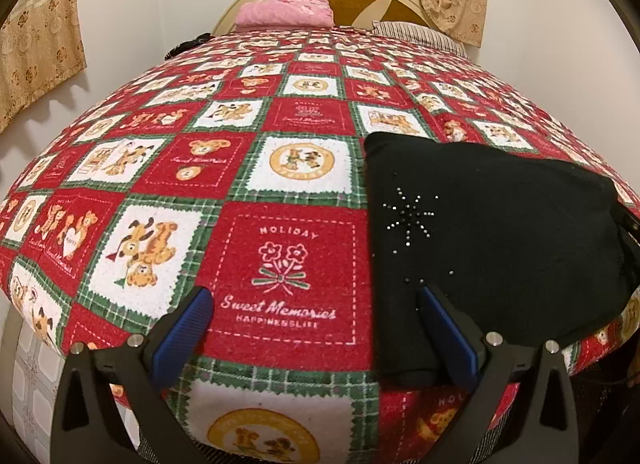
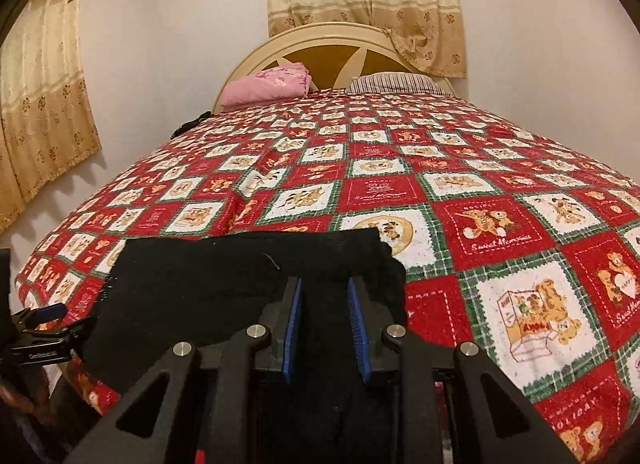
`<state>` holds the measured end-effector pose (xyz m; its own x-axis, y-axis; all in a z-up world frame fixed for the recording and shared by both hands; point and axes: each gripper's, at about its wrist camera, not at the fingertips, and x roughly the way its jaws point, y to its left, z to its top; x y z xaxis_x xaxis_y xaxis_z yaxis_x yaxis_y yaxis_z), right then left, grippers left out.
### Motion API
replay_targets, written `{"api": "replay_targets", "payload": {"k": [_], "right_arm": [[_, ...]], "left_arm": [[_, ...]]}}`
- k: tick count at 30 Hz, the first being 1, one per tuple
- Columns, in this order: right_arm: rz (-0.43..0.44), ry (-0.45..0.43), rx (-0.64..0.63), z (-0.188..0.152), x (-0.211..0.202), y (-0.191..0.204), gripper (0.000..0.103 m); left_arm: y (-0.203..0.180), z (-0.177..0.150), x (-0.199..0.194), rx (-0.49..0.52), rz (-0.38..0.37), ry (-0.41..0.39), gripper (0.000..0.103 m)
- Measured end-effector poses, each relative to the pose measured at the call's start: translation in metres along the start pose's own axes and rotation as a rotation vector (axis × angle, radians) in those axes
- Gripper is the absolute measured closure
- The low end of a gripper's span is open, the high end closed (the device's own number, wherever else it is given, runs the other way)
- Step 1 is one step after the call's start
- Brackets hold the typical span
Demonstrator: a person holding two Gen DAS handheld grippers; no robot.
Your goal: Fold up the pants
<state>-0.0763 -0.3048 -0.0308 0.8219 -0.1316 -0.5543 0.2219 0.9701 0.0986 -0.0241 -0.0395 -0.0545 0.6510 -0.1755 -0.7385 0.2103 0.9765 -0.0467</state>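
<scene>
The black pants [image 1: 500,244] lie folded on the near right part of the bed, with a rhinestone star [image 1: 410,218] on top. My left gripper [image 1: 314,292] hovers wide open just over the red bedspread; its right finger reaches over the pants' left edge and nothing sits between its pads. In the right wrist view the black pants [image 2: 224,284] fill the foreground. My right gripper [image 2: 324,284] has its blue pads close together with a thick fold of the black cloth filling the gap. One of the left gripper's blue pads [image 2: 50,311] shows at the left edge.
A red, green and white patchwork bedspread [image 1: 288,264] covers the whole bed. A folded pink cloth [image 1: 286,10] and a striped pillow [image 1: 416,34] lie by the cream headboard [image 2: 332,36]. A dark object [image 1: 188,44] rests at the far left bed edge. Curtains hang on the walls.
</scene>
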Motion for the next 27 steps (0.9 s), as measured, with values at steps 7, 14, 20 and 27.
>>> {"api": "replay_targets", "payload": {"k": [7,14,20,27], "right_arm": [[0.106,-0.062,0.083,-0.011,-0.045,-0.018,0.04],[0.136,-0.043,0.242,-0.013,-0.038,-0.045,0.028],[0.182,0.02,0.324,-0.026,-0.023,-0.048,0.028],[0.127,0.056,0.195,-0.03,-0.019,-0.024,0.027]], "left_arm": [[0.001,0.0,0.0,0.002,-0.002,0.003,0.0],[0.013,0.011,-0.009,-0.046,-0.113,-0.001,0.0],[0.008,0.029,-0.015,-0.05,-0.226,-0.049,0.0],[-0.014,0.035,0.013,-0.051,-0.298,0.068,0.0]]}}
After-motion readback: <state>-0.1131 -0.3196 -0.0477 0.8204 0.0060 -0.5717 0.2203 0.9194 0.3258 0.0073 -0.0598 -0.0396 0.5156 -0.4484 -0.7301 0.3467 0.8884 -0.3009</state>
